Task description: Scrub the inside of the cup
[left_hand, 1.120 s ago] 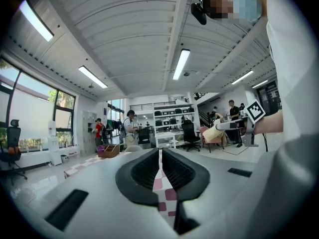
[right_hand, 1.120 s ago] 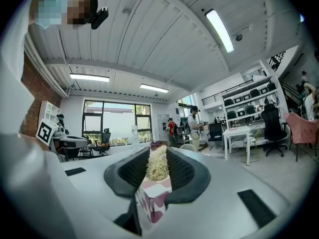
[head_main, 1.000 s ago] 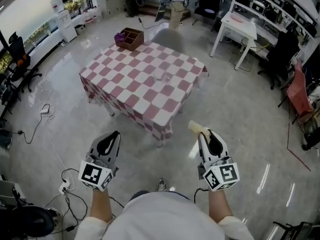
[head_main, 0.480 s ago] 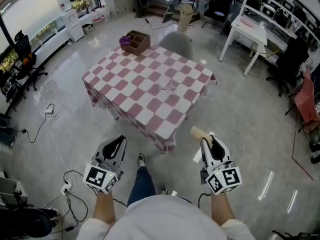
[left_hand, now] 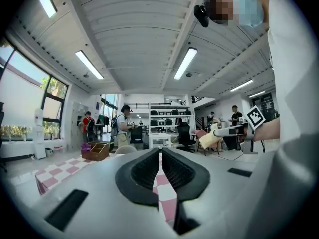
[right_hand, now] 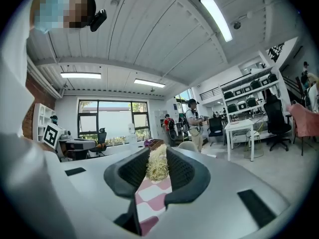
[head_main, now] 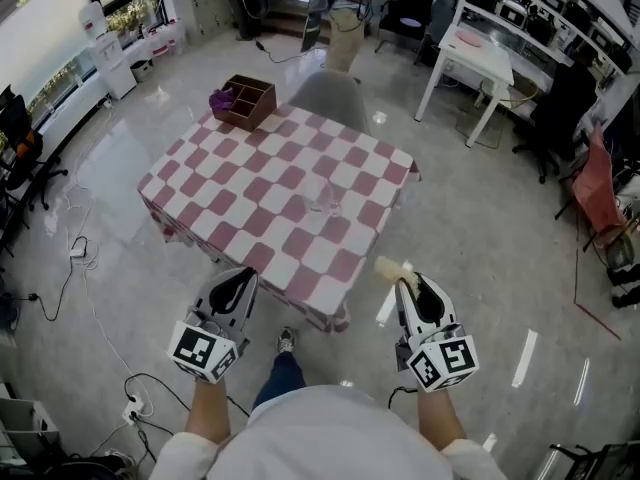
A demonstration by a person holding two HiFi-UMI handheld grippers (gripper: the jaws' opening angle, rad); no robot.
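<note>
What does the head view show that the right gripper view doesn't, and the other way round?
Only the head view shows the clear cup standing on the table, and the person's shoe on the floor. Only the right gripper view shows the ceiling lights and, close up, the right gripper shut on the scrubber, its fibres pressed between the pads. Both show the scrubber, the checkered table, the wooden box at its far corner and the white desk.
</note>
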